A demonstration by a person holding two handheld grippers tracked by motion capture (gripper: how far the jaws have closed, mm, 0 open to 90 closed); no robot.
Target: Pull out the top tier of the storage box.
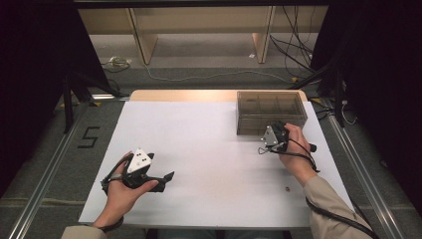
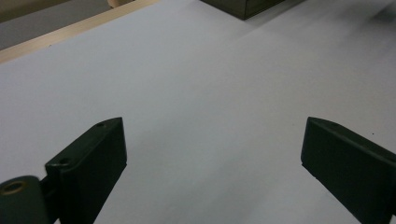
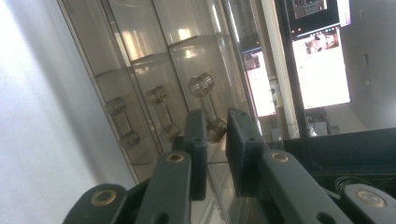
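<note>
Hovering at the box's (image 1: pixel 271 112) front wall, the right gripper (image 3: pixel 215 140) has its jaws narrowed beside a drawer knob (image 3: pixel 208 103), not clearly gripping it. A misaligned squeeze could slip off the knob. The left gripper (image 1: pixel 166 178), jaws wide and empty, rests well left of the box.
</note>
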